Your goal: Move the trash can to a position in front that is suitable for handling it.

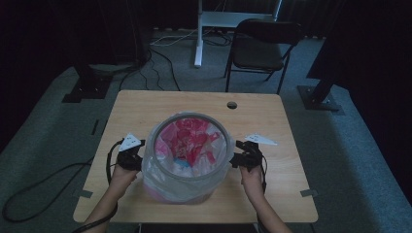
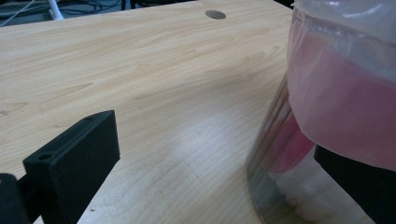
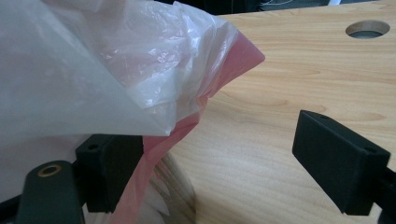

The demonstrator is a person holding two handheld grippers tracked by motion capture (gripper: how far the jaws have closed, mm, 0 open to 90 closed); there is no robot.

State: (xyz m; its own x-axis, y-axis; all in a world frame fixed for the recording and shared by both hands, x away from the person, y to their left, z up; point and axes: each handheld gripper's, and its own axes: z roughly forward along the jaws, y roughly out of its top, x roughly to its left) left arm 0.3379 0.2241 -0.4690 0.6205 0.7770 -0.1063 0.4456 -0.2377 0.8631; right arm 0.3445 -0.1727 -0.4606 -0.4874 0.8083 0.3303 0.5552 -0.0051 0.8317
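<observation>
A round clear bin (image 1: 188,187) stands in the middle of the wooden table (image 1: 145,107), lined with a whitish plastic bag (image 1: 160,172) over a pink one (image 1: 189,141). My left gripper (image 1: 140,158) sits at the bin's left side, open. In the left gripper view its jaws (image 2: 215,172) stand wide apart, and the bag's hem (image 2: 345,93) hangs over the right-hand jaw beside the bin wall (image 2: 268,154). My right gripper (image 1: 236,157) is at the bin's right side, open. In the right gripper view (image 3: 224,163) the loose bag edge (image 3: 140,79) drapes over the left-hand jaw.
A cable hole (image 1: 231,105) lies near the table's far edge. Beyond the table are a black folding chair (image 1: 260,48), a white desk leg (image 1: 198,39), floor cables (image 1: 160,63) and black stand bases (image 1: 87,90).
</observation>
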